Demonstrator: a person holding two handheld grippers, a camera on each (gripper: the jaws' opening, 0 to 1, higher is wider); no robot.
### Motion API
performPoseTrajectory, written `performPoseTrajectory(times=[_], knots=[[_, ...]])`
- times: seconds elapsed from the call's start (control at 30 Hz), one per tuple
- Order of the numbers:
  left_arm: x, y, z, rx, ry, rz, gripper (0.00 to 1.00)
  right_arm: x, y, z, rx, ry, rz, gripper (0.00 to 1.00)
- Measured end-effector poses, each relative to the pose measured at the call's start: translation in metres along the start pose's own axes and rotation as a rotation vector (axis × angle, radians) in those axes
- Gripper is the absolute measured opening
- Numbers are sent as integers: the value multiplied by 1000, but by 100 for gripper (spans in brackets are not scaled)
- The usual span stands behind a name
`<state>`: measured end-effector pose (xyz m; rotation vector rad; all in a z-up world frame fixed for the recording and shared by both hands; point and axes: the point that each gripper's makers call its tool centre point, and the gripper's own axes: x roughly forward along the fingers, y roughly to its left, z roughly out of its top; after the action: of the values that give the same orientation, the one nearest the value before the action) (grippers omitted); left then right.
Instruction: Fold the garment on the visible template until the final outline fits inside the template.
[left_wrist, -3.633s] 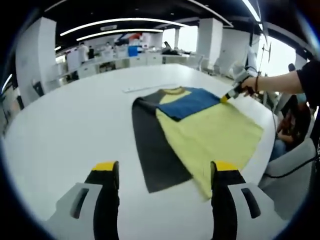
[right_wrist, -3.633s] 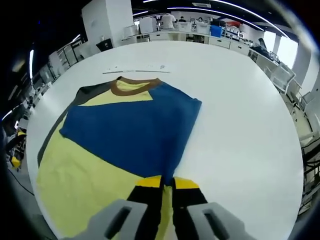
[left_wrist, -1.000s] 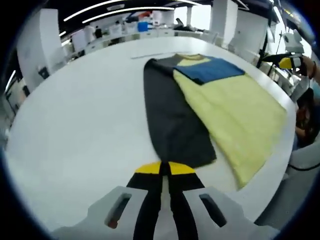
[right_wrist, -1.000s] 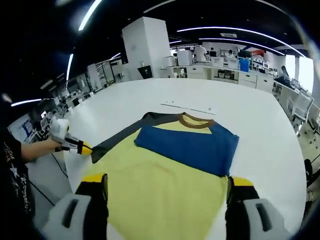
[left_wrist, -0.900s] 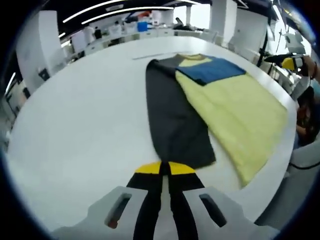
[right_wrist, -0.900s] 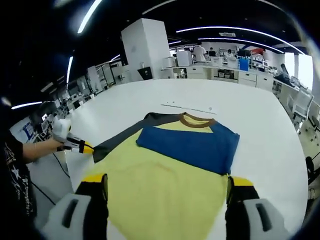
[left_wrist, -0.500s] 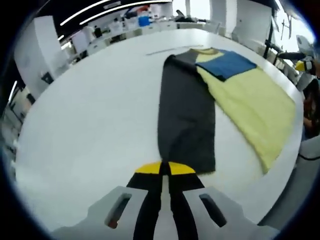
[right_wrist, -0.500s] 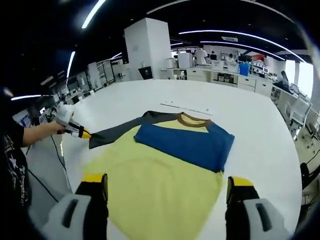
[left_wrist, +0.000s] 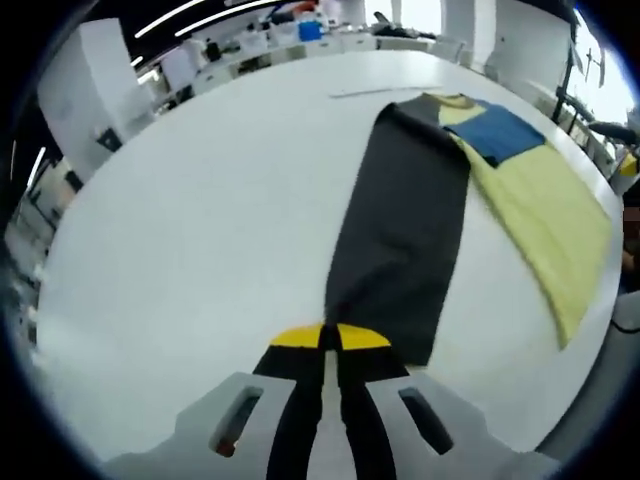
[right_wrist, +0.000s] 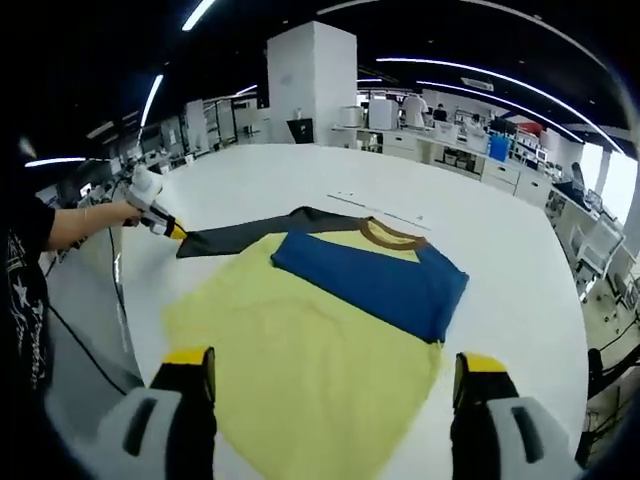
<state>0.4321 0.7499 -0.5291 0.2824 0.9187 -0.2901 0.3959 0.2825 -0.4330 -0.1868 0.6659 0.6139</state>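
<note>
A yellow T-shirt (right_wrist: 300, 360) with a brown collar (right_wrist: 385, 235) lies flat on the white table (right_wrist: 250, 170). Its blue sleeve (right_wrist: 380, 280) is folded across the chest. The dark grey sleeve (left_wrist: 405, 230) is stretched out sideways in a long band, and my left gripper (left_wrist: 322, 340) is shut on its end. In the right gripper view that left gripper (right_wrist: 165, 225) shows at the left, held by a hand, with the grey sleeve (right_wrist: 240, 237) running from it to the shirt. My right gripper (right_wrist: 335, 370) stands open over the shirt's hem, with nothing between its fingers.
A thin pale strip (right_wrist: 375, 205) lies on the table beyond the collar. The person's arm (right_wrist: 70, 225) and a cable (right_wrist: 85, 350) are at the table's left edge. Desks (right_wrist: 440, 140) and a white pillar (right_wrist: 315, 85) stand far behind. Bare tabletop (left_wrist: 200, 220) spreads left of the grey sleeve.
The left gripper, shut on the grey sleeve's end, has drawn the sleeve outward away from the yellow body. The right gripper stays open and has barely moved.
</note>
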Motion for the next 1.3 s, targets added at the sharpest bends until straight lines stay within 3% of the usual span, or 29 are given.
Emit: performPoseTrajectory(times=[0.27,0.47,1.03,1.3], knots=[[3,17,-3,-14,19,32,1,-5,2,4,-5,-17,9,100],[9,30,-5,-9,33,52,1,-7,-4,-3,0,-2,-13,100],[23,66,12,-3,10,135,1,-13,-7,-10,25,11,-50,100],[27,86,16,-15,-5,206,1,-13,-8,-11,26,15,-60,100]])
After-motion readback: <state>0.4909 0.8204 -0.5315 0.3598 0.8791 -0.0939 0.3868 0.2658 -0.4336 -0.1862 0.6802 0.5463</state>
